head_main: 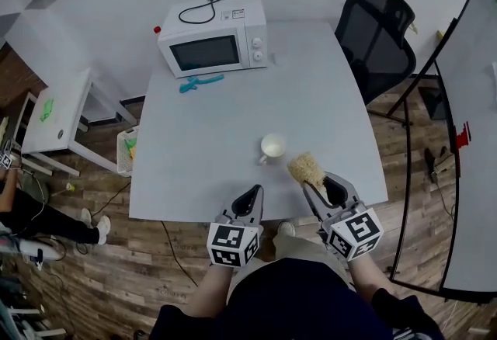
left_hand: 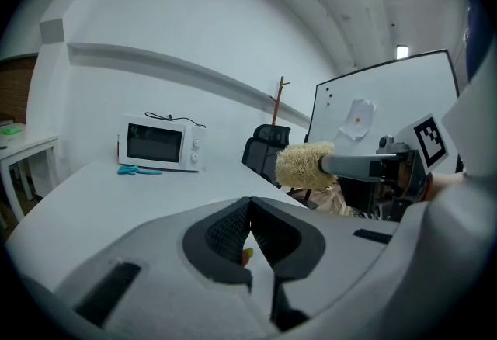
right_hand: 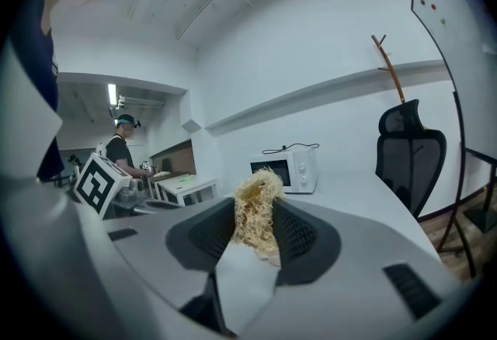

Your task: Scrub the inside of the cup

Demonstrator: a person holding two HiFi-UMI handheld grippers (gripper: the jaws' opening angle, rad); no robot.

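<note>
I am holding the left claw point(head_main: 254, 192) low over the near edge of the desk point(head_main: 194, 144), pointing forward and slightly down, its jaws pressed fully together with nothing gripped between them; the left gripper view point(left_hand: 250, 202) is showing the two pads meeting. To its right, I am keeping the right claw point(head_main: 316, 186) at much the same height and tilt, and its jaws are clamping a straw-coloured fibrous scrubber point(head_main: 306, 168), whose bushy head is sticking out past the tips; the right gripper view is showing the fibres point(right_hand: 258, 189) squeezed between the pads point(right_hand: 293, 231). The white cup point(head_main: 272, 146) is sitting upright on the desk ahead of both claws, between them, with the scrubber just to its right and outside it. The left cube point(head_main: 231, 244) and the right cube point(head_main: 355, 232) are showing black-and-white square patterns, no letters. A sticker on top of the microwave point(head_main: 213, 47) is too small for me to read. Counting across: one small side table point(head_main: 58, 109), one microwave with two knobs, one teal tool point(head_main: 200, 83) lying in front of it, one cup, one scrubber, one black mesh chair point(head_main: 378, 32).
</note>
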